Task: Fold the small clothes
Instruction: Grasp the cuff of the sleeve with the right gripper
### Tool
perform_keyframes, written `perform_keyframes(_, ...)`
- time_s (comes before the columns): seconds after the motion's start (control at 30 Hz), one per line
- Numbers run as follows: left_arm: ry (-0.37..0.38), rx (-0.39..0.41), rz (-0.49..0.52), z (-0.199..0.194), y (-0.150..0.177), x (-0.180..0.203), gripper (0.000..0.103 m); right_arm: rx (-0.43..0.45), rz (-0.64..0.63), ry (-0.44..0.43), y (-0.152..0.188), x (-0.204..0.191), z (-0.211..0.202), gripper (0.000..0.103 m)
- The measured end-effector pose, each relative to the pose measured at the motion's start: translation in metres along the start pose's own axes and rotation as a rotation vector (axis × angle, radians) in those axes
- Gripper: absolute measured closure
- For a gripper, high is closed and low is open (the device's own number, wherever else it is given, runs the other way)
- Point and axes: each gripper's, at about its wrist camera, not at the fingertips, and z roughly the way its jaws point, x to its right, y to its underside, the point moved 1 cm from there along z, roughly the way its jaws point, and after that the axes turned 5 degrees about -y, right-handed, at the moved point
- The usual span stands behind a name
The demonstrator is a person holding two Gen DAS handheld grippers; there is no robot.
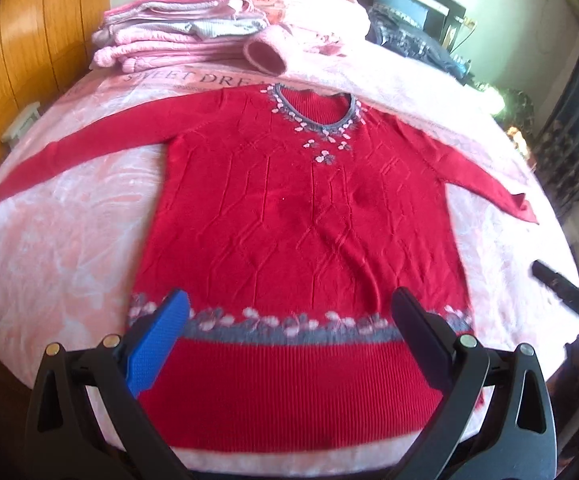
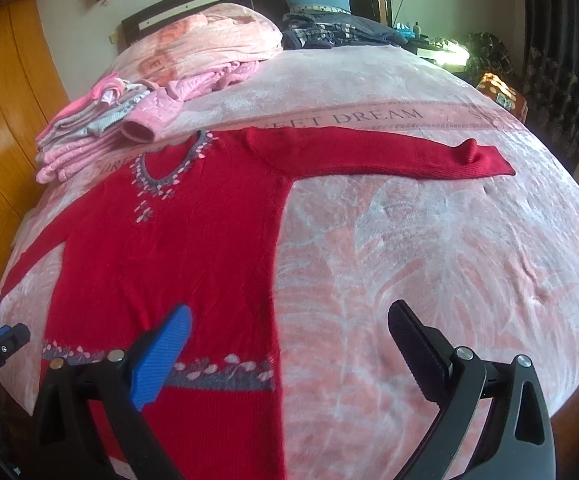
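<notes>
Sweater (image 1: 301, 208), red with a grey flowered band near the hem, lies flat and face up on the pink blanket (image 1: 61, 248) of a bed, both sleeves spread out to the sides and the collar pointing away toward the headboard. Its long axis runs straight away from the camera.

Left wrist view: the left gripper (image 1: 289, 340) hangs over the hem end, roughly centred on the body, fingers wide apart and holding nothing. The blue pad (image 1: 157, 344) stands over the left part of the band, the black finger over the right part. Whether the fingers touch the knit cannot be told. A stack (image 1: 177, 40) of folded pink and grey clothes sits beyond the collar, to the left. A dark tip of the other tool shows at the right edge.

Right wrist view: the right gripper (image 2: 289, 348) straddles the sweater's right side edge near the hem, fingers wide apart and empty; its blue pad is over the red body, its black finger over bare blanket. The right sleeve (image 2: 389, 152) stretches far off to the right, well apart from these fingers, cuff slightly bunched.

Judgement: folding has not begun. The right gripper is nearer the right sleeve, the left nearer the left one, so each sleeve likely falls to its own side
</notes>
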Motion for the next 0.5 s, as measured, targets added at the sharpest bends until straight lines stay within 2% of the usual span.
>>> perform_keyframes(0.07, -0.011, -0.002, 0.015, 0.013, -0.013, 0.013, 0.003, -0.023, 0.066, -0.015, -0.022, 0.041, 0.013, 0.004)
perform_keyframes(0.23, 0.015, -0.01, 0.005, 0.042, -0.047, 0.049, 0.003, -0.016, 0.135, 0.14, -0.081, 0.143, 0.044, 0.005)
perform_keyframes(0.37, 0.018, 0.023, -0.027, 0.057, -0.07, 0.068, 0.003, -0.054, 0.187, 0.203, -0.124, 0.219, 0.076, 0.006)
perform_keyframes(0.5, 0.029, 0.006, -0.063, 0.067, -0.082, 0.068, 0.003, -0.085, 0.271, 0.244, -0.156, 0.293, 0.098, 0.006)
